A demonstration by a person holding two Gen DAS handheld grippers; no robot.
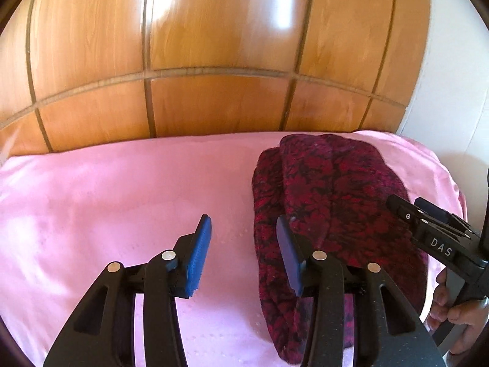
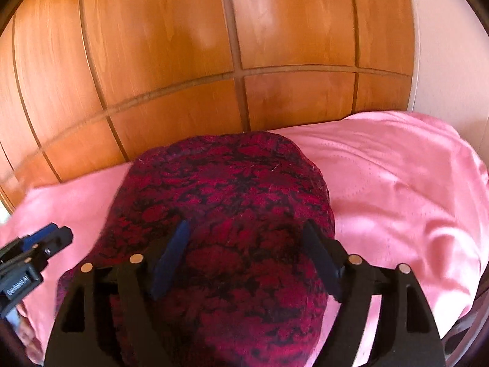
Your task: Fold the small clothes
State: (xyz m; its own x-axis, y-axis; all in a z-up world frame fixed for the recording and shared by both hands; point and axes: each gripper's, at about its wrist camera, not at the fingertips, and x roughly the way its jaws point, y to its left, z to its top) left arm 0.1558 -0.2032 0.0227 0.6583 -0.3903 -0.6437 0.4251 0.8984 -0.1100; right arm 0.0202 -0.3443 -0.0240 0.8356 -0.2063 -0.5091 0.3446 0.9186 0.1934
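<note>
Both grippers up over the bed w/ nothing in them. The garment [image 2: 220, 229], a red-and-black patterned knit, lies on the pink sheet [image 1: 107, 189], toward the right side of the bed and close to the wooden panel wall [image 1: 214, 30] at the far edge. It looks folded over already: in the left cam there's a lengthwise ridge where one layer overlaps another, so it reads as a long doubled strip rather than a spread piece. Right gripper [image 2: 246, 260] sits directly above the near half of it, jaws spread wide, fingers straddling the cloth w/ nothing between the pads; can't tell if the tips touch the fabric or hang just over it. Probably parked there bc that's the end to pick up or press for the next fold. Left gripper [image 1: 244, 250] also wide open, holding nothing, its right finger [image 1: 288, 260] over the garment's left edge and its left finger [image 1: 198, 257] over bare sheet. Seems placed to catch that edge, or to stay clear while the other side works. From the left cam you can see the right tool's tip coming in over the far right of the cloth, a hand [image 1: 458, 312] on its handle. My read: one fold done, second fold pending, approx midway. Knit looks thick and floppy, so a shallow pinch may slip.
</note>
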